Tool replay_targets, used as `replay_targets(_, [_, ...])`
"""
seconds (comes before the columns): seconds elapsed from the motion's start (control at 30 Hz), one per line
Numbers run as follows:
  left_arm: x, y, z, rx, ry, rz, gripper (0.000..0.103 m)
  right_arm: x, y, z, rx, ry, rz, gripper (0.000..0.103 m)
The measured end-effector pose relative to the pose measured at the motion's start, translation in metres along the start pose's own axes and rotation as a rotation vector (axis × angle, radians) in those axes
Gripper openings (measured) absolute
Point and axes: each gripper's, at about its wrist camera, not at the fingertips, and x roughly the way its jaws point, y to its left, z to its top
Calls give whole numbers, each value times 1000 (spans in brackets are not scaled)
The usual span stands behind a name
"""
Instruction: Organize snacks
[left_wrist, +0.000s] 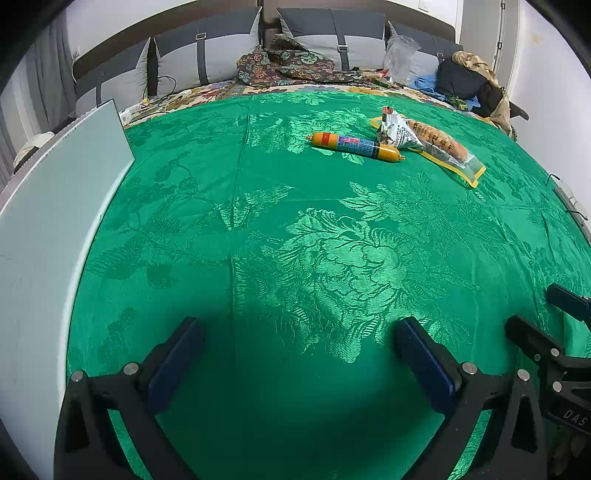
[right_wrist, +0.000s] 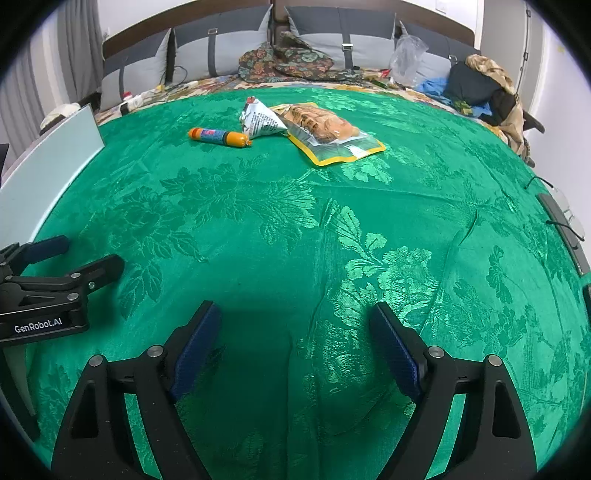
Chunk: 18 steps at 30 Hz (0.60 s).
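Both grippers, left gripper (left_wrist: 299, 354) and right gripper (right_wrist: 295, 339), gape empty. Sausage stick (right_wrist: 218, 137) at 11 o'clock, far across green cloth (right_wrist: 295, 240) (packets beside). Approach low, straddle its middle.

Print on the sausage (left_wrist: 355, 147): too small for us to read.
Yellow-edged packet (right_wrist: 334, 138): we see its far end hidden under the silver triangular pouch (right_wrist: 260, 120).
Pouch lettering: too fine for us to make out.
Right gripper (left_wrist: 554, 317) in the left wrist view: we lose its body past the right edge.
Left gripper (right_wrist: 92, 254) in the right wrist view: cut by the left edge.
Pale board (left_wrist: 55, 206): we cannot see its lower end, which runs out of the picture.
Dark object (right_wrist: 565, 229) at the cloth's right edge: we cannot tell what it is.
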Motion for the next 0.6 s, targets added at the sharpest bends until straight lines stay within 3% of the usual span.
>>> replay_targets(0.6, [0,0,0,0,0,0,103,-1,1,0,2,0,7,88])
